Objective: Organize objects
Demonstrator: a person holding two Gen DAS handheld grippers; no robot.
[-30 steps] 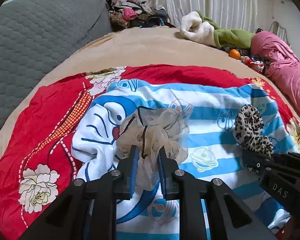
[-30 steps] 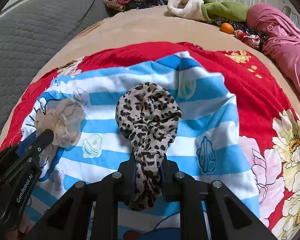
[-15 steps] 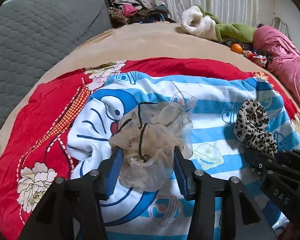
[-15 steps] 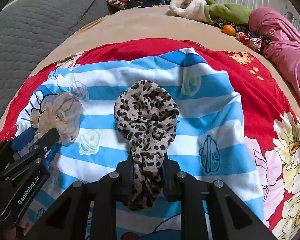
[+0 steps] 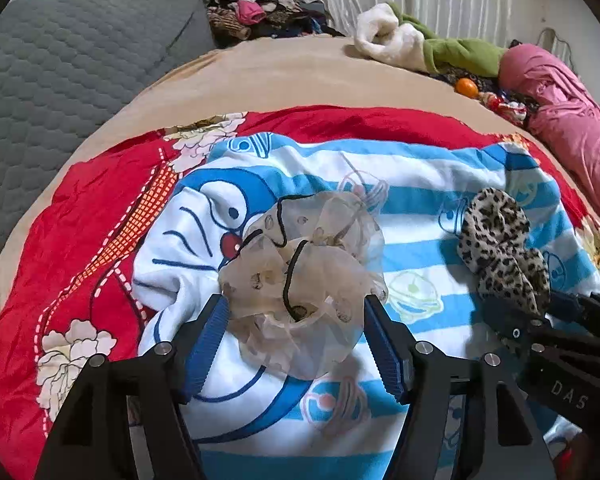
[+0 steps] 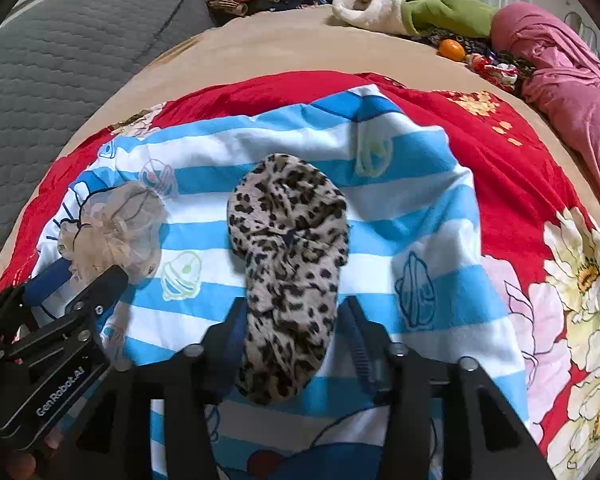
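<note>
Left gripper [image 5: 296, 320], jaws opening, straddles a sheer beige scrunchie [image 5: 304, 264] lying on the blue-striped cartoon blanket [image 5: 420, 216]. Right gripper [image 6: 290, 332], jaws likewise opening, flanks the leopard-print scrunchie [image 6: 288, 248] beside it; neither is clamped.

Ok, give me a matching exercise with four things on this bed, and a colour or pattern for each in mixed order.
Things:
1. scrunchie between the left claw's fingers
2. scrunchie between the right claw's fingers
3. small round fruit
4. quilted pillow

Looks:
A. grey
B. sheer beige
C. orange
D. leopard print

Pairs: 1-B, 2-D, 3-C, 4-A
</note>
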